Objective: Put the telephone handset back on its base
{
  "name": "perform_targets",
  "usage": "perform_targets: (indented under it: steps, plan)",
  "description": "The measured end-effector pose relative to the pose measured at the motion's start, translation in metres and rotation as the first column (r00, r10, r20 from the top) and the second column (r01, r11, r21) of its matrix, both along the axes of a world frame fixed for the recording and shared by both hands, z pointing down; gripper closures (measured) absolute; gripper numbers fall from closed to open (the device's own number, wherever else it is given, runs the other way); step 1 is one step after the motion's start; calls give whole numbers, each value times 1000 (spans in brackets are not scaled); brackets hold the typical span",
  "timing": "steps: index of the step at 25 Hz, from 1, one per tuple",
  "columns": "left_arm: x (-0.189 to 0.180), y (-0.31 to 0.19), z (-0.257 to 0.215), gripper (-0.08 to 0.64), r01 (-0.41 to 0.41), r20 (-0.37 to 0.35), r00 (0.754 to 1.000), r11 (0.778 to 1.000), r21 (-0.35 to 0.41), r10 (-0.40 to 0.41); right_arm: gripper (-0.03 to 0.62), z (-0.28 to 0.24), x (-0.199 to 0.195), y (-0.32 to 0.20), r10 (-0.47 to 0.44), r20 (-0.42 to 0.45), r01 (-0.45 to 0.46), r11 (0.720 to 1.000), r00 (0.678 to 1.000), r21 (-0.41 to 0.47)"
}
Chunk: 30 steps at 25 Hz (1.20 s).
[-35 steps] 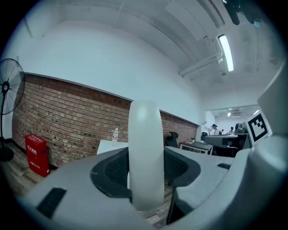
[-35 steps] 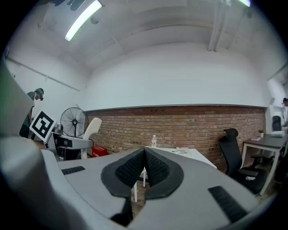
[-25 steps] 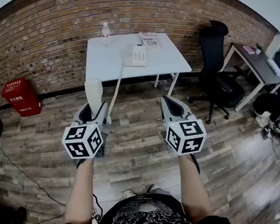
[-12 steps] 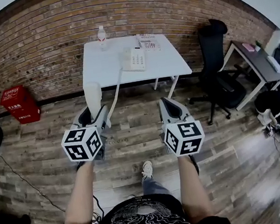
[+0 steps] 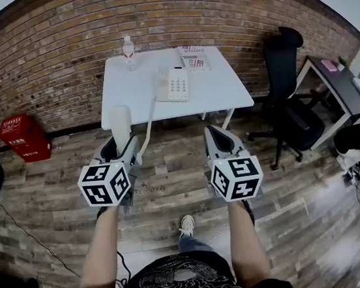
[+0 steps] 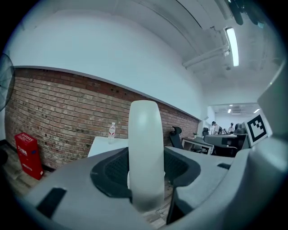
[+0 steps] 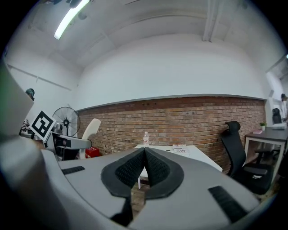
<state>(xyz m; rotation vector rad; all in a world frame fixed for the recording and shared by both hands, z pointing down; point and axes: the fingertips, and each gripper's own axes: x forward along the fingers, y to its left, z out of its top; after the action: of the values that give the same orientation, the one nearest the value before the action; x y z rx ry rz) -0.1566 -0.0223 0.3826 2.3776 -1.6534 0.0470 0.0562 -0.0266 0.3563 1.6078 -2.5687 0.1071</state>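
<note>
My left gripper (image 5: 123, 149) is shut on the white telephone handset (image 5: 121, 123), which stands upright between the jaws (image 6: 145, 157). A coiled cord (image 5: 148, 122) runs from the handset up to the white telephone base (image 5: 175, 84) on the white table (image 5: 140, 92), well ahead of both grippers. My right gripper (image 5: 217, 135) hangs over the wooden floor with its jaws pressed together and nothing between them (image 7: 144, 168). In the right gripper view the handset (image 7: 90, 130) shows at the left.
A water bottle (image 5: 128, 50) and a printed sheet (image 5: 194, 58) lie at the table's back. A red box (image 5: 24, 136) stands by the brick wall at left. A black office chair (image 5: 285, 86) and a dark desk (image 5: 340, 83) are at right.
The table and phone base have come nearer and lower in the head view as the person steps forward. Both grippers keep their pose, and the left still holds the handset.
</note>
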Motion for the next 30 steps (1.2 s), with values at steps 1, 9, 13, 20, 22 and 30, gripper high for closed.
perform_targets:
  steps: [1, 9, 13, 20, 22, 30]
  plan:
    - [3, -11, 0, 344, 4, -1, 1000, 1000, 0, -4, 592, 1, 4, -11, -1, 3, 1, 1000, 1000, -2]
    - [28, -88, 0, 344, 29, 4, 1000, 999, -25, -29, 592, 0, 28, -97, -29, 9, 29, 999, 1000, -15]
    - [39, -118, 1, 344, 43, -2, 999, 999, -33, -43, 592, 1, 40, -129, -43, 2, 43, 999, 999, -20]
    - [51, -156, 7, 344, 60, 7, 998, 997, -54, -60, 592, 5, 46, -169, -79, 2, 79, 997, 997, -27]
    - [56, -164, 7, 344, 58, 14, 998, 997, -58, -57, 592, 6, 50, -176, -87, 5, 87, 996, 996, -29]
    - [65, -191, 9, 344, 55, 31, 998, 995, -80, -53, 592, 7, 49, -200, -115, 7, 115, 993, 993, -27]
